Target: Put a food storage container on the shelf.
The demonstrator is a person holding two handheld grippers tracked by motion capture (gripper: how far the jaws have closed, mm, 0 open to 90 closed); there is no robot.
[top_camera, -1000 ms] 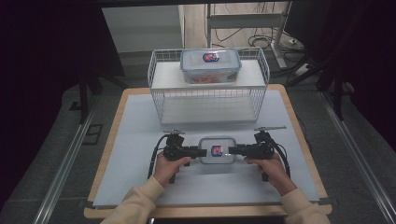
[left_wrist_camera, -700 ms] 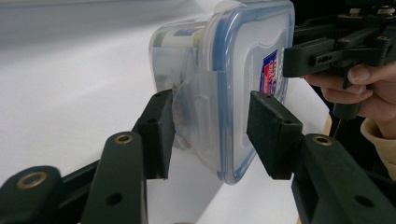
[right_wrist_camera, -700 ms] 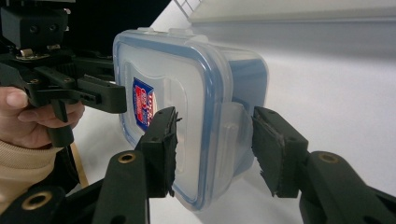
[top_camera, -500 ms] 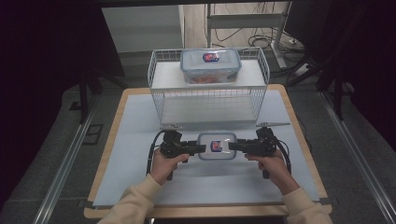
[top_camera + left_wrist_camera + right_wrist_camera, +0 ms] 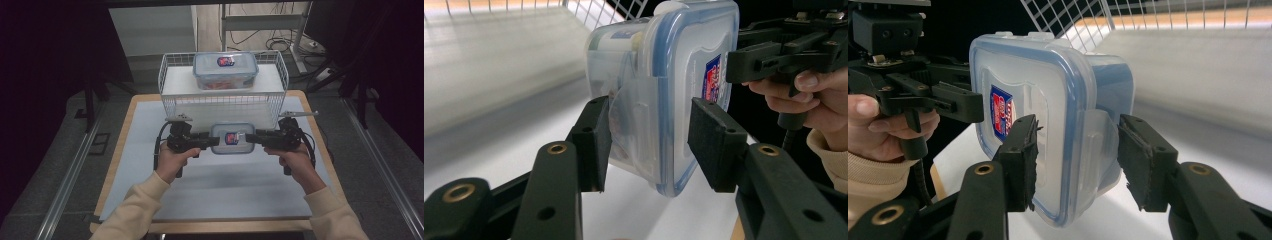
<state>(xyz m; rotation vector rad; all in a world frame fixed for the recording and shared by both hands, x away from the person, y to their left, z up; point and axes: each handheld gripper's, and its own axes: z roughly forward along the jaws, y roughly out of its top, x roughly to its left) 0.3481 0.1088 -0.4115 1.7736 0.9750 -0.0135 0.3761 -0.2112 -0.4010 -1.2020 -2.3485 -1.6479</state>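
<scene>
Holding near container [image 5: 231,138] off table [image 5: 135,165] between both grippers: left gripper [image 5: 214,142] clamped on its left end, right gripper [image 5: 249,137] on right end. I judge lift done; placing into far wire basket [image 5: 172,82], beside second container [image 5: 225,69], remains.

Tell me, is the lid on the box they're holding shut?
Shut: the blue-rimmed lid sits flush on the box, side flap folded down.

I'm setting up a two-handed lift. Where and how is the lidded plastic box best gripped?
Take the plastic box at its two short ends, one tongs from each side, pads above and below the lid's rim and latch flap. Left tongs and right tongs grip it so.
</scene>
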